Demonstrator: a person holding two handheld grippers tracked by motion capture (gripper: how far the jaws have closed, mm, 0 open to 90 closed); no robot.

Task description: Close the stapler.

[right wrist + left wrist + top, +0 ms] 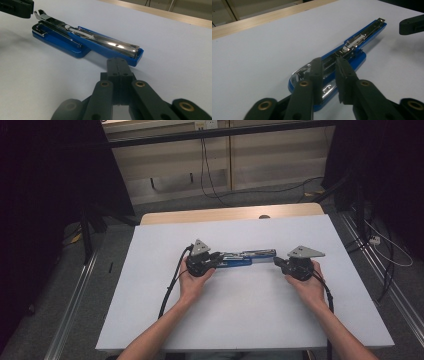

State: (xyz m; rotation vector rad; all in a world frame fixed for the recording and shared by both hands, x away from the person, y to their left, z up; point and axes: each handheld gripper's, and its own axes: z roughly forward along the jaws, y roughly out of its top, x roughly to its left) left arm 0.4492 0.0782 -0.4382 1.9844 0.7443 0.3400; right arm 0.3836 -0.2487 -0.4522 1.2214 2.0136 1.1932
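Stapler (pixel 342 53) open, metal magazine exposed

Glossy blue plastic stapler (pixel 352 53) with shiny metal channel; matt white tabletop (pixel 240 320).

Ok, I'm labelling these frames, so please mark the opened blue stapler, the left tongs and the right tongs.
Opened blue metal-and-plastic stapler (pixel 100 45): right gripper view, on the shiny staple channel.
Left tongs (pixel 329 72): left gripper view, between the tips, closed on the stapler's rear.
Right tongs (pixel 117 65): right gripper view, at the shut tips.
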